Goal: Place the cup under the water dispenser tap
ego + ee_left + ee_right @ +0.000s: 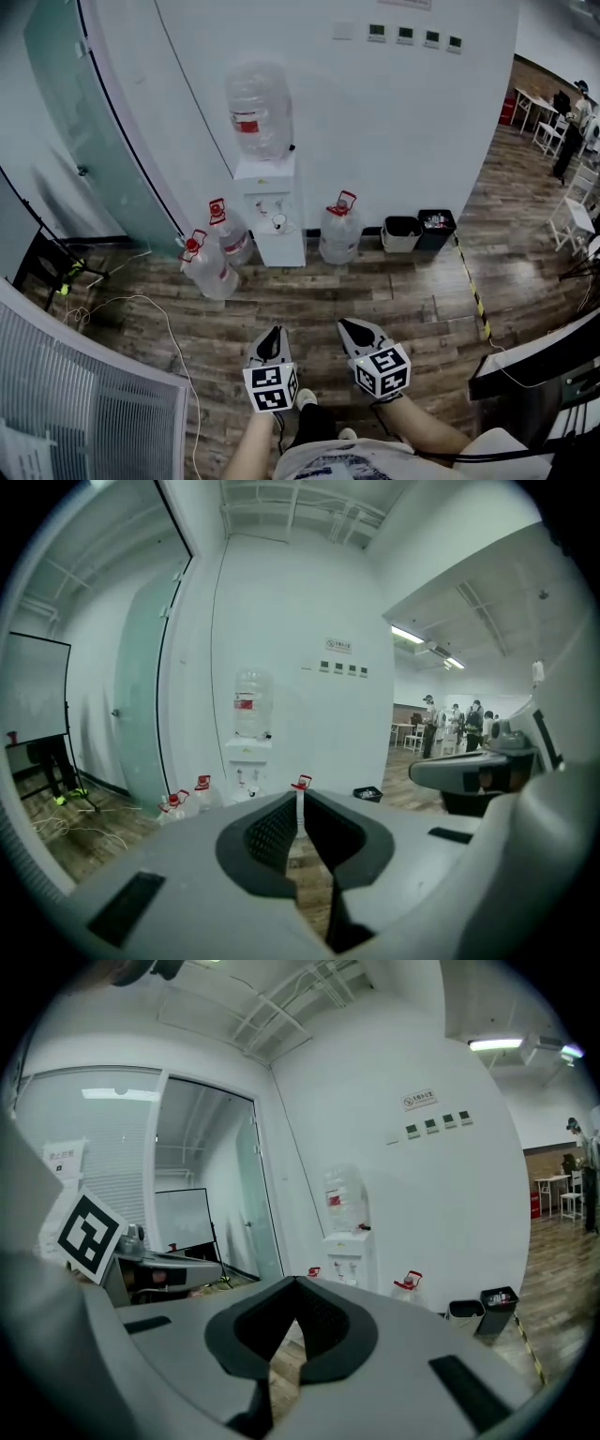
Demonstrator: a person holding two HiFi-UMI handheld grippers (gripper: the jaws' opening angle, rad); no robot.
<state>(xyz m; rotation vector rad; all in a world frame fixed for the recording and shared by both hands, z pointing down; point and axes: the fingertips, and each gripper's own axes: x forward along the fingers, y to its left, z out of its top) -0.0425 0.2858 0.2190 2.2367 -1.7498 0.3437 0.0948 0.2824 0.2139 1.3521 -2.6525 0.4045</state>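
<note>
Left gripper (pixel 271 337) and right gripper (pixel 352 326), jaws together, empty, stood well short of water dispenser (pixel 269 197); cup likely needed locating first, then square approach.

Surface: brown wood-plank floor (pixel 394 291). White water dispenser (pixel 272 211) stands on it at the wall. 3 clear plastic red-capped water jugs flank it: outer jug (pixel 208 267) and inner jug (pixel 230 234) at picture left, third jug (pixel 339 230) right. Further right, beige bin (pixel 401 233) just beside black bin (pixel 435 230). Yellow-black tape strip (pixel 472 286) and white cable (pixel 159 314) lie on the planks.
</note>
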